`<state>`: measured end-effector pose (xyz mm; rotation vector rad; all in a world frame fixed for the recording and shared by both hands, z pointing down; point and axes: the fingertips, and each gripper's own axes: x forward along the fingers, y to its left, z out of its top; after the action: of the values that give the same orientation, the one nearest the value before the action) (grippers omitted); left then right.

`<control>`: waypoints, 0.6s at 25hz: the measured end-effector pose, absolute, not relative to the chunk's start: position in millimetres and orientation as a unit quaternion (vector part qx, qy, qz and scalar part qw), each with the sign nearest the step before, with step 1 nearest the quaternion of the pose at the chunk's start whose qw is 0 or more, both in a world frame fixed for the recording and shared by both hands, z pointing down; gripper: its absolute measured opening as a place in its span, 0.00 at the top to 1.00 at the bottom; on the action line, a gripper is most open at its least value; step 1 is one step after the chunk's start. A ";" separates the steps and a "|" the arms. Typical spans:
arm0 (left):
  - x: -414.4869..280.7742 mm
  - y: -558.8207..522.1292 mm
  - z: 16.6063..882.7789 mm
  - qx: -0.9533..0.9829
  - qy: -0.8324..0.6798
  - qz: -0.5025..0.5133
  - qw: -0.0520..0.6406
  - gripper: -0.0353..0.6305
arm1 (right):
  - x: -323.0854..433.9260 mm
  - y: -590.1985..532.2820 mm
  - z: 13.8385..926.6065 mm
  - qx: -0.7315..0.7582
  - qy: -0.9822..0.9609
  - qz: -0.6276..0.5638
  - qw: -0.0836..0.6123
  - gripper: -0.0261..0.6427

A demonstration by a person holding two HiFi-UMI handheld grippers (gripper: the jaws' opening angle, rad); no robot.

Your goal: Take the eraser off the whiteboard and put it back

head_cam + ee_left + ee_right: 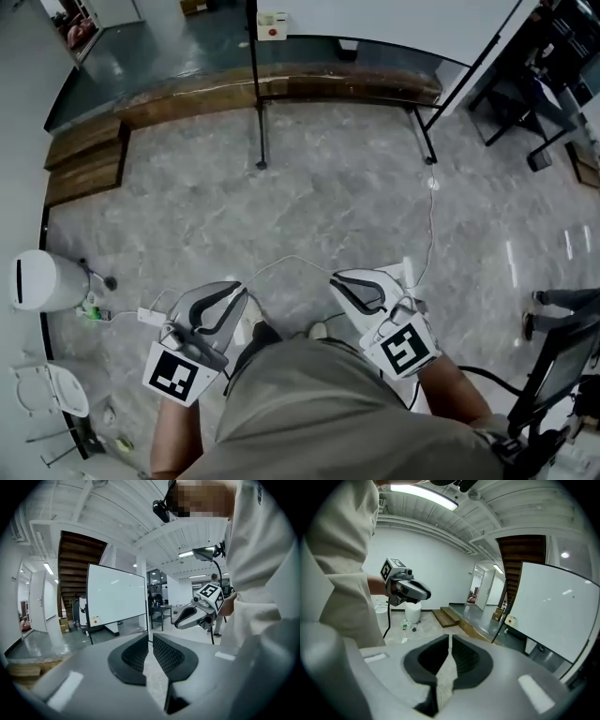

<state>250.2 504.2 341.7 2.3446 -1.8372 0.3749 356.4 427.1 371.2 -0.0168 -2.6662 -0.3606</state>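
1. At the far left, a white cylindrical plastic bin [42, 279] stood on the grey marbled floor [328, 206], well apart from anything the task needs.
2. The grey-and-black left tool [240, 293] was held near the person's waist. Its ribbed black pads were drawn almost together, leaving only a thin slit, and nothing sat between them.
3. The eraser [272, 25], a small white rectangular block with a red dot, sat on the lower left corner of the large, blank white whiteboard [115, 595]. The board stood on a black stand at the far side of the floor, well apart from both tools.
4. The eraser looked light and stiff, probably a hard plastic shell that could slip under smooth pads. It was likely held on by a magnet, so it should come away with a modest pull. The best hold seemed to be across its two narrow sides, with the pads square to them.
5. The matching right tool [336, 278] was held near the waist on the right. Its jaw tips met and it held nothing.
6. No brand or writing could be read. Each tool's cube showed only black-and-white square markers, and any print on the eraser was too small to make out.
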 end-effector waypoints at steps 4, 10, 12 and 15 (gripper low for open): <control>200.3 506.8 345.0 0.777 -0.612 0.125 0.072 0.91 | 306.7 423.8 374.0 -0.005 -0.966 -0.129 0.224 0.96; 134.1 509.2 351.7 0.790 -0.599 0.106 0.078 0.94 | 236.0 422.6 377.4 0.008 -0.962 -0.129 0.238 0.96; 116.3 512.3 354.5 0.798 -0.589 0.097 0.085 0.94 | 215.8 425.4 377.8 0.012 -0.960 -0.129 0.247 0.96; 90.4 516.0 359.1 0.805 -0.578 0.090 0.096 0.94 | 189.9 430.7 377.8 0.018 -0.958 -0.127 0.255 0.96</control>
<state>90.4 516.0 359.1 2.3860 -1.7132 0.2654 189.9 430.7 377.8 0.0493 -2.6019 -0.3445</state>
